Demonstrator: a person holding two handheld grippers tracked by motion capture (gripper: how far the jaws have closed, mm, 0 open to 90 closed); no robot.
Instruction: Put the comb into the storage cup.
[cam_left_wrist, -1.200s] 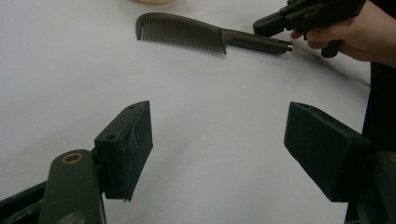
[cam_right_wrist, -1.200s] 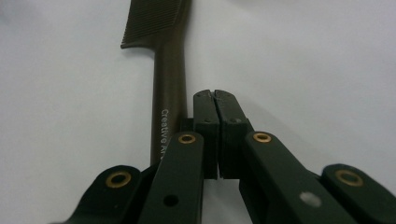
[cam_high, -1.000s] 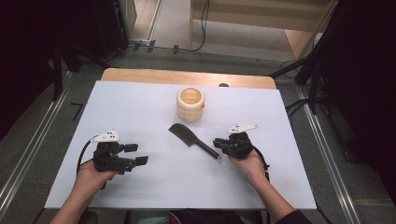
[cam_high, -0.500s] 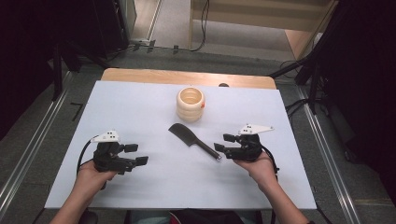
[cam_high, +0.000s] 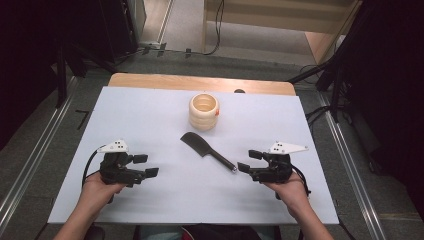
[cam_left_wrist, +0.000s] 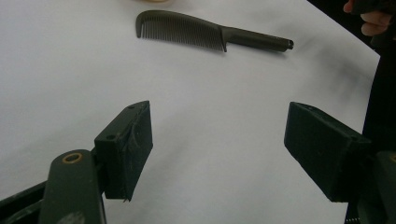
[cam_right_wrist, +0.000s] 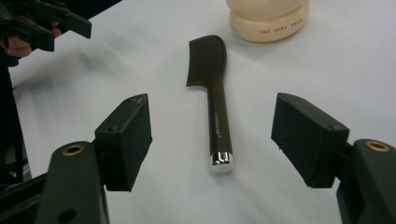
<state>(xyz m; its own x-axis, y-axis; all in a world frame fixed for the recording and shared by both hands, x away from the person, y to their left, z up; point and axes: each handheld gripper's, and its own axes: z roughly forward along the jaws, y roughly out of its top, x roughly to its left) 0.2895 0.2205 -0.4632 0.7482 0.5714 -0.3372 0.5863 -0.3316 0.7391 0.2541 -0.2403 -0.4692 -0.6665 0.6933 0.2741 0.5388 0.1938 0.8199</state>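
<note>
We read this as the release step just finished: the comb (cam_high: 206, 150) lies flat mid-table, nearer the front edge than the jar (cam_high: 204, 111), its handle end pointing toward the front right corner. Our right hand-held gripper (cam_high: 246, 161) sits just off that handle tip, jaws apart and just been opening, nothing between the pads, comb untouched. Our left hand-held gripper (cam_high: 144, 165) rests near the front left corner, jaws wide apart, empty, well apart from the comb. Next move, we judge: either back the right one off clear, or, for a regrasp, line the pads square on the handle before closing, since it lies flat and thin.
</note>
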